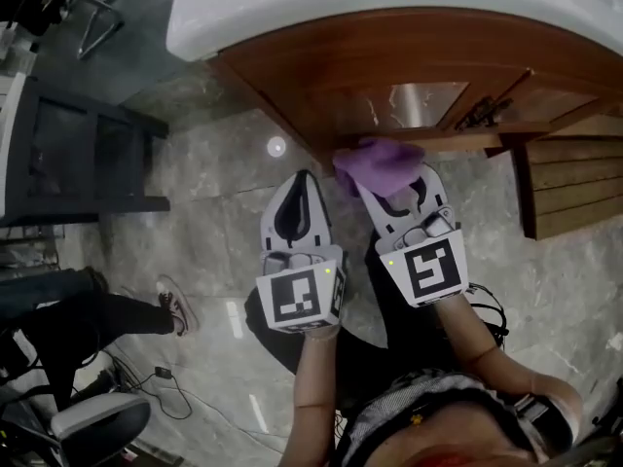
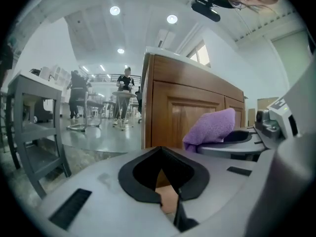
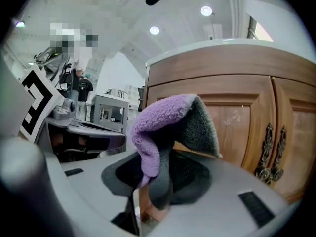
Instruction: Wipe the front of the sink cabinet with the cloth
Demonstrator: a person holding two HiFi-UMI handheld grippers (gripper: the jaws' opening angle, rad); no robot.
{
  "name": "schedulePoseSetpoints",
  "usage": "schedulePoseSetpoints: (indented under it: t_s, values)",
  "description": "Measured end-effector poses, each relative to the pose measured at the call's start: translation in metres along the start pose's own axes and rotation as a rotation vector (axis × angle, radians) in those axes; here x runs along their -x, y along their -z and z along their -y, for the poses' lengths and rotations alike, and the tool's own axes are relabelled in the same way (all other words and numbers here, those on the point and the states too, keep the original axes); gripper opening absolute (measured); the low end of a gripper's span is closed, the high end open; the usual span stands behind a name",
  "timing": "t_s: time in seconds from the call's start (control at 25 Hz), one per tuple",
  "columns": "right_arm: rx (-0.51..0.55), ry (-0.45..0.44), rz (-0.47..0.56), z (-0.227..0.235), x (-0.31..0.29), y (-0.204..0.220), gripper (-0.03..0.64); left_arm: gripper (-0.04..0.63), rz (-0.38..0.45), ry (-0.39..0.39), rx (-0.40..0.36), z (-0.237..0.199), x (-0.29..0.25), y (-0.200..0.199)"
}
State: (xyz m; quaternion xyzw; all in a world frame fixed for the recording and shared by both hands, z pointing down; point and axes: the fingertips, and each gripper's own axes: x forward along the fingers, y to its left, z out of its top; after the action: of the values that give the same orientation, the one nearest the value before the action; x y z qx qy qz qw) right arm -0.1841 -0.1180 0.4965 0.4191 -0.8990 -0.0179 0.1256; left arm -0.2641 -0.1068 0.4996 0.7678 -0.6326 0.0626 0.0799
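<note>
Pinched tight between the jaws of the right gripper [image 1: 397, 195]: a fluffy purple cloth with a grey underside [image 3: 158, 117], bunched and folded over the tips. Held up at the front of the brown wooden sink cabinet [image 1: 409, 76], near its left corner (touching or just short of it, hard to say). Farther right on that front, a pair of dark ornate metal door handles [image 3: 269, 152]. Above, the glossy white sink top [image 1: 389, 8]. Just to the left, the left gripper [image 1: 298, 185], jaws brought together on nothing, aimed toward the cabinet's left corner and apart from it. Underneath, grey marble floor [image 1: 214, 202]. Far left, a grey metal shelf unit [image 1: 78, 154].
</note>
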Motion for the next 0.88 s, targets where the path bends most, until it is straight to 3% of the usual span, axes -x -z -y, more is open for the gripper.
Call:
schedulePoseSetpoints:
  t_s: [0.32, 0.44, 0.6, 0.76, 0.88]
  values:
    - [-0.004, 0.008, 0.048, 0.005, 0.002, -0.045, 0.183, 0.0, 0.076, -0.029, -0.065, -0.009, -0.002, -0.059]
    - [0.0, 0.014, 0.034, 0.004, -0.001, -0.054, 0.183, 0.0, 0.093, -0.022, -0.048, -0.013, -0.006, -0.065]
    - [0.037, 0.023, 0.046, 0.001, -0.006, -0.063, 0.183, 0.0, 0.079, -0.013, -0.079, -0.015, -0.007, -0.056]
    - [0.038, 0.048, 0.053, 0.003, -0.015, -0.068, 0.183, 0.0, 0.05, 0.032, 0.006, -0.017, -0.008, -0.044]
    - [0.045, 0.071, 0.071, 0.003, -0.019, -0.08, 0.183, 0.0, 0.082, 0.069, 0.029, -0.016, -0.006, -0.053]
